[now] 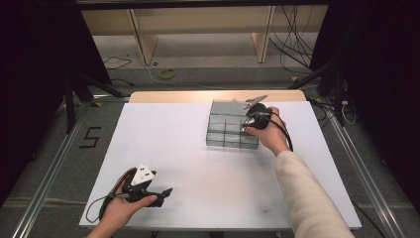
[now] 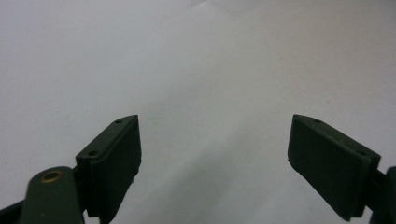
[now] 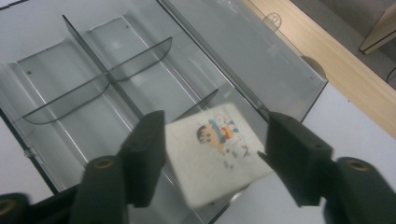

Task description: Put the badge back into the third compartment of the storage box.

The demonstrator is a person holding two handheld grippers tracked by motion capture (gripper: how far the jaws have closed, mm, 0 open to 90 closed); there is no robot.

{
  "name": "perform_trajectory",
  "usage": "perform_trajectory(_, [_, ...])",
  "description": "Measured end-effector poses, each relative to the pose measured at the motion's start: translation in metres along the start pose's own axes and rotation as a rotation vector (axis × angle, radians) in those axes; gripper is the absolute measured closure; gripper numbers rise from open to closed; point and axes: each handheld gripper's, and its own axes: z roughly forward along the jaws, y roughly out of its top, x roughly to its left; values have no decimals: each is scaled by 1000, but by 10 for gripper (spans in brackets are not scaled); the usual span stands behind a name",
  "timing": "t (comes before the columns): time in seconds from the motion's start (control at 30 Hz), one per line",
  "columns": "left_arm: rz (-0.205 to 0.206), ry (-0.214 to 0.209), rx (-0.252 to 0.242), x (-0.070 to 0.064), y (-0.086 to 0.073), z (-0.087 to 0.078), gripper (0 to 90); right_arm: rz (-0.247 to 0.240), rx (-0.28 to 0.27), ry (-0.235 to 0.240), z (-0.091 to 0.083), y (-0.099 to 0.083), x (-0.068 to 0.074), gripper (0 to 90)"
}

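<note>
The white eraser, pinched between the right gripper jaws above the clear divided box, wants lowering squarely into the compartment beneath, while the left gripper idles agape.

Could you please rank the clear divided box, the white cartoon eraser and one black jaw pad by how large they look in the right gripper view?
1. Clear divided box, by far the largest.
2. White cartoon eraser, held by the right gripper.
3. Black jaw pad; it sits nearer the camera, so its rank below the eraser is unsure.
</note>
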Motion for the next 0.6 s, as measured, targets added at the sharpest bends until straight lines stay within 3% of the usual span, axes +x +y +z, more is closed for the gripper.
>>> perform_trajectory(0.03, [2, -1, 1, 0, 0, 0, 169, 0, 0, 0, 0, 0, 0, 554])
perform_trajectory(0.1, [0, 0, -1, 0, 0, 0, 169, -3, 21, 24, -3, 0, 3, 722])
perform_trajectory(0.23, [1, 2, -5, -1, 0, 1, 170, -14, 17, 23, -6, -1, 5, 801])
perform_trajectory(0.6, [2, 2, -3, -1, 0, 0, 170, -13, -14, 33, -13, -7, 13, 726])
